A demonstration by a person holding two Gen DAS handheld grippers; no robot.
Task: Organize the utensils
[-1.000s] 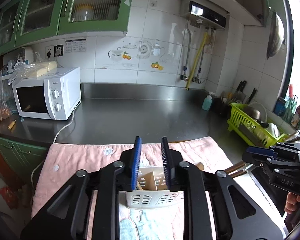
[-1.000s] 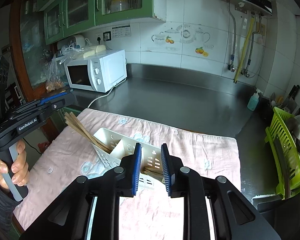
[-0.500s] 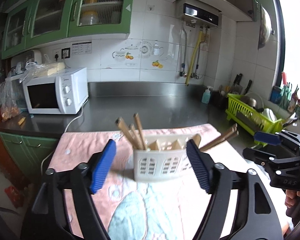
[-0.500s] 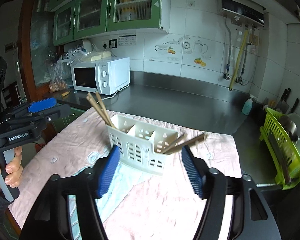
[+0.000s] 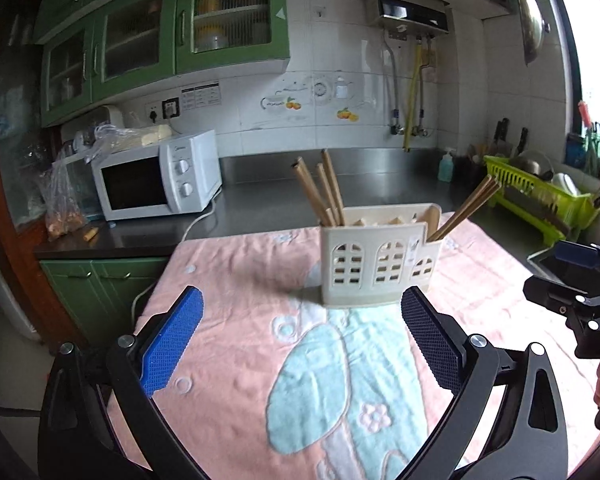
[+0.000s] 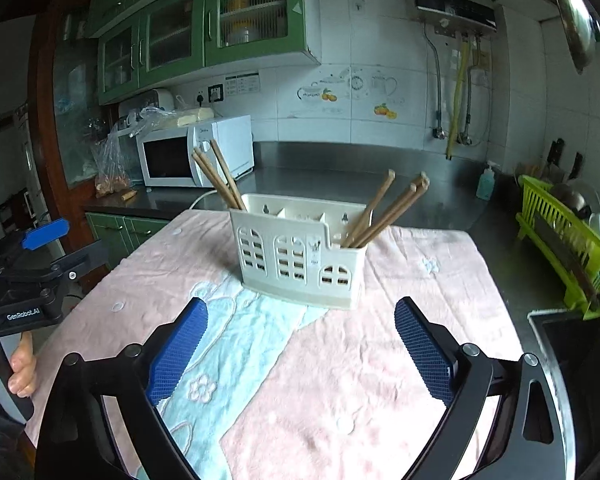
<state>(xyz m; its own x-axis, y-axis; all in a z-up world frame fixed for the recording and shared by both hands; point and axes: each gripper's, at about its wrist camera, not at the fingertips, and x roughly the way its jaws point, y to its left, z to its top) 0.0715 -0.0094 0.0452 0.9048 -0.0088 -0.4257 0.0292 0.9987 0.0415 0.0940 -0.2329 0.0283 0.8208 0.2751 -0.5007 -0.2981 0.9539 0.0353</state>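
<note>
Both the left hand-held gripper (image 5: 300, 338) and the right hand-held gripper (image 6: 300, 346) are held spread wide, nothing between their pads. The white utensil holder (image 6: 300, 254) is seen upright on the pink cloth (image 6: 400, 340), apparently mid-table, with wooden chopsticks (image 6: 384, 212) leaning at both ends.

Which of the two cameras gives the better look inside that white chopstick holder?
The right wrist view: it looks down on the chopstick holder, so its dividers and open top show. The left wrist view meets the holder nearly level, showing mostly its windowed front wall and the chopsticks sticking out.
</note>
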